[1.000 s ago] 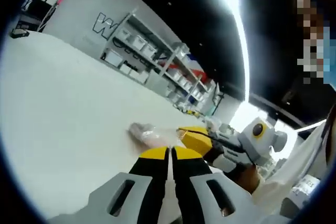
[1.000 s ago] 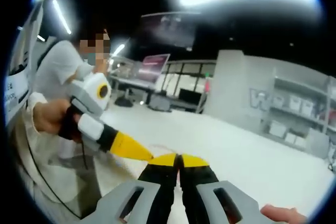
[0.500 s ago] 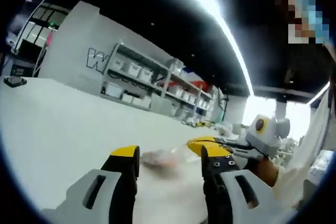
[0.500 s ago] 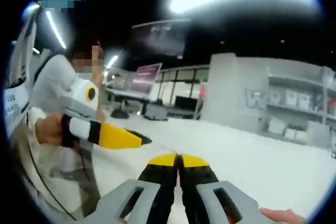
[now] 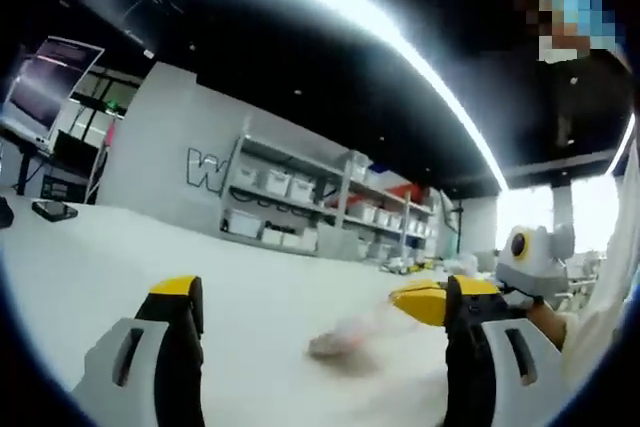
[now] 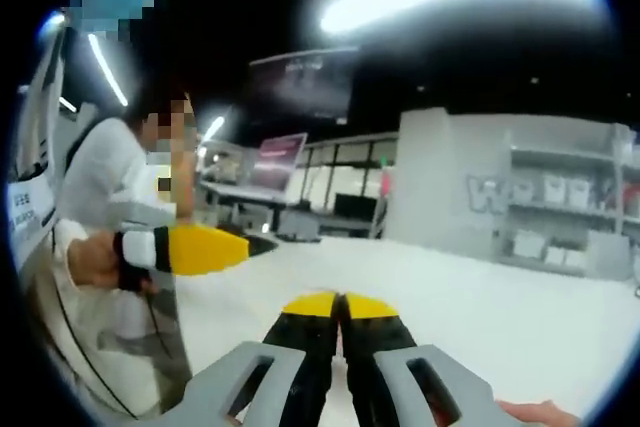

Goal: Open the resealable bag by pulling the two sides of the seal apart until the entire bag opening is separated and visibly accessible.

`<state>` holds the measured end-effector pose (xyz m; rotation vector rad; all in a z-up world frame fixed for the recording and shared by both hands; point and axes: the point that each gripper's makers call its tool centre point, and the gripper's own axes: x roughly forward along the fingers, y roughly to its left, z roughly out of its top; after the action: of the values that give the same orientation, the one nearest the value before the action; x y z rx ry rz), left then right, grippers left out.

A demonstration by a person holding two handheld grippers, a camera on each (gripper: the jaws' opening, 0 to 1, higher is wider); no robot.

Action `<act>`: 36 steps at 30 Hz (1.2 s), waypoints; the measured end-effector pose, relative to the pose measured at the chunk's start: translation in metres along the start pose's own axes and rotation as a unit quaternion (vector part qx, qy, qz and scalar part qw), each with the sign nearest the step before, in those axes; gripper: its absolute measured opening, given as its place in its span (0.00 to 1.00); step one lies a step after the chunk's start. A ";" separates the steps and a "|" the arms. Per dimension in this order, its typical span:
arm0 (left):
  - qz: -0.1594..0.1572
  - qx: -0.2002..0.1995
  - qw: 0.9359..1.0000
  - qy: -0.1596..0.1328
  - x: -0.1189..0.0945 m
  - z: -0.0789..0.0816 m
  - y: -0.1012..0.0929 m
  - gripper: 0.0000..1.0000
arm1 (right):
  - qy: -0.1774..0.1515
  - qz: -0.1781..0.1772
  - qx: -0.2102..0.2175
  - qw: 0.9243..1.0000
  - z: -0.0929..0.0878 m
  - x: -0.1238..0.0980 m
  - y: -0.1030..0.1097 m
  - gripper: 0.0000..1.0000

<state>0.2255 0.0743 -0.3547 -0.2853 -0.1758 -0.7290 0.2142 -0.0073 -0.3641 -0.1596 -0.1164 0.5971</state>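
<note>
Lying on the white worktop [image 5: 150, 277], one blurred resealable bag [image 5: 345, 337] is seen between the widely spread jaws of the left hand-held gripper [image 5: 320, 299]. The right hand-held gripper [image 6: 340, 303] is pressed together; whether anything is pinched cannot be told.

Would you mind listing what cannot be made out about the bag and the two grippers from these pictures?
- Left gripper view: the bag on the table is a blurred pale shape; whether its seal is open cannot be told.
- Left gripper view: the right gripper is partly hidden behind the left gripper's own jaw; what it grips is unclear.
- Right gripper view: the right gripper is shut, but anything between the tips is too thin to see.
</note>
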 end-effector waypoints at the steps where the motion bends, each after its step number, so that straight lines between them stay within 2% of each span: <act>1: -0.001 0.001 1.000 0.008 0.000 -0.002 0.000 0.98 | -0.002 0.000 0.002 1.000 0.001 0.000 -0.001 0.00; 4: -0.001 -0.009 1.000 0.023 -0.002 -0.009 -0.001 0.96 | -0.009 -0.002 0.012 1.000 0.004 -0.002 -0.004 0.00; 11: 0.006 -0.012 1.000 0.018 -0.002 -0.009 0.004 0.95 | -0.020 -0.009 0.023 1.000 0.013 -0.007 -0.012 0.00; 16: 0.011 -0.016 0.999 0.031 -0.002 -0.013 0.005 0.95 | -0.032 -0.014 0.029 0.999 0.019 -0.009 -0.016 0.00; 21: 0.024 0.003 0.999 0.024 -0.004 -0.011 0.012 0.94 | -0.044 -0.016 0.040 0.998 0.026 -0.011 -0.022 0.00; 24: 0.026 0.007 0.999 0.037 -0.004 -0.016 0.013 0.92 | -0.049 -0.018 0.043 0.998 0.032 -0.014 -0.027 0.00; 30: 0.028 0.010 0.999 0.045 -0.004 -0.023 0.014 0.93 | -0.053 -0.021 0.041 0.998 0.038 -0.016 -0.033 0.00; 36: 0.031 0.016 0.998 0.049 -0.005 -0.025 0.016 0.92 | -0.058 -0.012 0.062 0.996 0.041 -0.015 -0.036 0.00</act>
<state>0.2340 0.0805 -0.3828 -0.2221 -0.0848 -0.6764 0.2154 -0.0399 -0.3188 -0.0028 -0.1924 0.5881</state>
